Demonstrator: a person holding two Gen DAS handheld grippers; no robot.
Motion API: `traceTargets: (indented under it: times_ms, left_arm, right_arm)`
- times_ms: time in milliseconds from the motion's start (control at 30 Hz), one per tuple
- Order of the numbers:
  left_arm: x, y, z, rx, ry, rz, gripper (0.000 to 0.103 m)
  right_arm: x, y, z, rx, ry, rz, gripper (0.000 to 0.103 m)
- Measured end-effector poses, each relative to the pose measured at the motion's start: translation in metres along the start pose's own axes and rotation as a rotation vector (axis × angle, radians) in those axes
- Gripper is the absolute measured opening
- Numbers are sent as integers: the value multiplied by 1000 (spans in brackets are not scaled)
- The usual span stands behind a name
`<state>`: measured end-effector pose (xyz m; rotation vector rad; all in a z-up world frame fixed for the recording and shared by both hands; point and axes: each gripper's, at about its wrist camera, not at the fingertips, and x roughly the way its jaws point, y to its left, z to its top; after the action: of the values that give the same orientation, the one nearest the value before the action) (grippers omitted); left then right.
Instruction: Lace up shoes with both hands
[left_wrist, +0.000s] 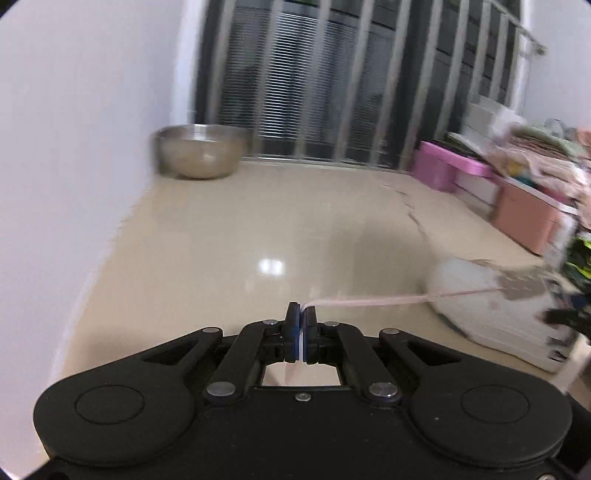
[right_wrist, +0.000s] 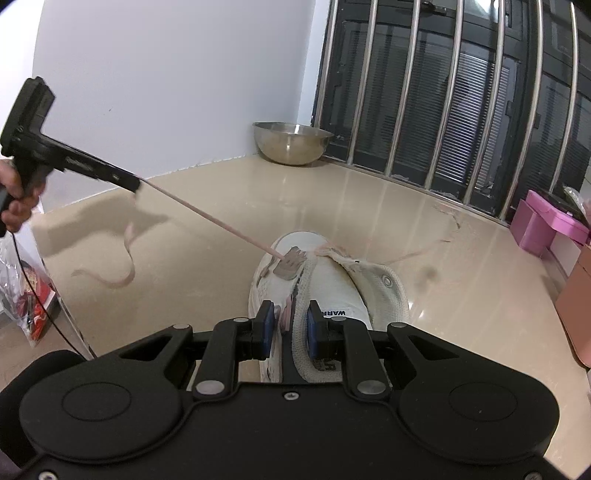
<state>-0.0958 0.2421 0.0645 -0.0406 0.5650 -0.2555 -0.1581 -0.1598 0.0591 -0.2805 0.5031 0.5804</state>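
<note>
Right wrist view gives you the whole layout: the white shoe (right_wrist: 314, 295) stands on the tiled floor (right_wrist: 461, 295) directly ahead of your right gripper (right_wrist: 290, 328), toe pointing away toward the barred window (right_wrist: 461, 110). Your right gripper's jaws are part-spread around the shoe's tongue and collar edge (right_wrist: 301, 332), with a bit of pink lace between the pads; whether they truly pinch it you cannot tell.

The pink lace (right_wrist: 210, 218) is what matters. It runs taut from the eyelets near the shoe's toe up and out to the left, into your left gripper (right_wrist: 137, 186), whose jaws are pressed together on it. Beyond the pinch a loose tail (right_wrist: 122, 273) droops toward the floor. From the left wrist view, the lace (left_wrist: 388, 297) leaves the left gripper's (left_wrist: 303, 314) closed tips and stretches rightward to the shoe (left_wrist: 491, 295).

So the lace's long axis is a diagonal, shoe low, left gripper high and to the shoe's left. Your left hand owns the lace; your right is nearer the shoe.

Room to pull is good on that side: open floor, the white wall (right_wrist: 166, 92) behind, the steel bowl (right_wrist: 291, 142) well apart in the far corner. Boxes (right_wrist: 546, 225) crowd the floor's right edge.
</note>
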Motion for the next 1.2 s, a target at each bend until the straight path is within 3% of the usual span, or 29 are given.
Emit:
traceTargets:
  times_ms: [67,100,133,200,333,567,667,700,733,833,1067,1200]
  left_arm:
    - [-5,3,5,-48,-28,6,11]
    - [-8,3,8,-73,-49,-6,23]
    - [-11,3,11,-99,-72,-17,43]
    - [-16,-3,17,-133,-116,-38,62]
    - [-11,-41,24,-81,-122,-139,62]
    - [47,-134,7,206,-12,-277,63]
    - [74,-158,-5,272,43,-291,61]
    - [77,-158,-8,275,45,-305,41]
    - [80,-158,-11,277,47,-319,1]
    - [83,-152,-11,239,49,-376,0]
    - [69,-113,-10,135,13,-251,0]
    - [60,-109,-10,132,24,-255,0]
  right_arm:
    - [1,1,0,7,0,-2,19]
    - [2,1,1,11,0,-3,19]
    - [2,1,1,15,1,-3,19]
    - [3,2,2,21,5,-4,19]
    - [8,7,2,18,12,-22,19]
    - [10,13,1,15,6,-38,19]
    - [10,12,1,13,6,-38,20]
    - [10,12,1,12,5,-37,20]
    - [11,11,1,12,5,-36,20]
    - [13,9,4,16,6,-38,19]
    - [15,7,7,20,2,-41,19]
    - [16,7,7,19,0,-42,20]
